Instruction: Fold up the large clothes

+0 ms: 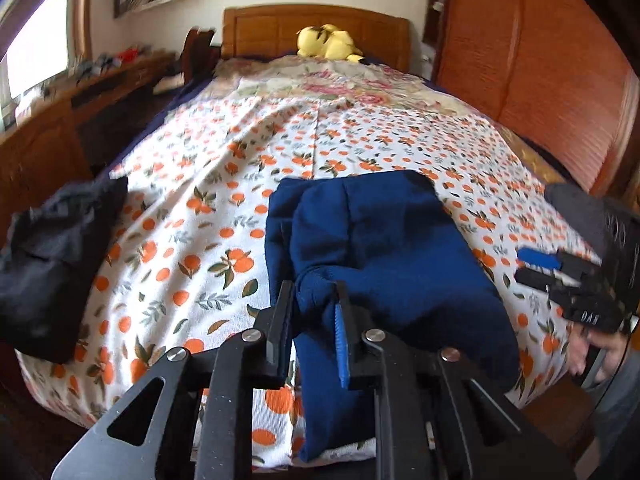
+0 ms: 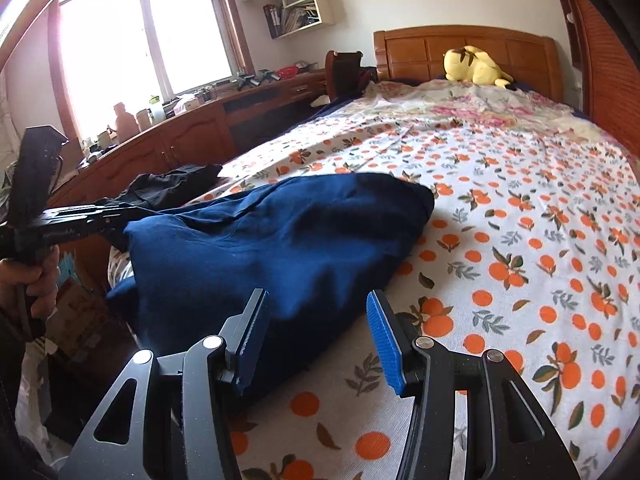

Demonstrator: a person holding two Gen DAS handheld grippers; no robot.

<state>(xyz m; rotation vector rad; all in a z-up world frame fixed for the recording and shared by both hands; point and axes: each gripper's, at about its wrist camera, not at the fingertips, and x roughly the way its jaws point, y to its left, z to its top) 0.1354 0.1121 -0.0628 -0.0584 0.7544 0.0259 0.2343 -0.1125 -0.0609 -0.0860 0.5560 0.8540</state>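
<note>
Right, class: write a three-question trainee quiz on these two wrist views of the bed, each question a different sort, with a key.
1. True or false: the left gripper is pinching a bunched fold of the dark blue knitted garment.
2. What lies between the fingers of the right gripper? A) a gathered fold of black cloth B) the garment's near edge, not pinched C) the yellow plush toy
3. Fill in: the crumpled black garment lies on the orange-print bedsheet near the bed's ____ edge in the left wrist view.

Key: 1 true; 2 B; 3 left.
</note>
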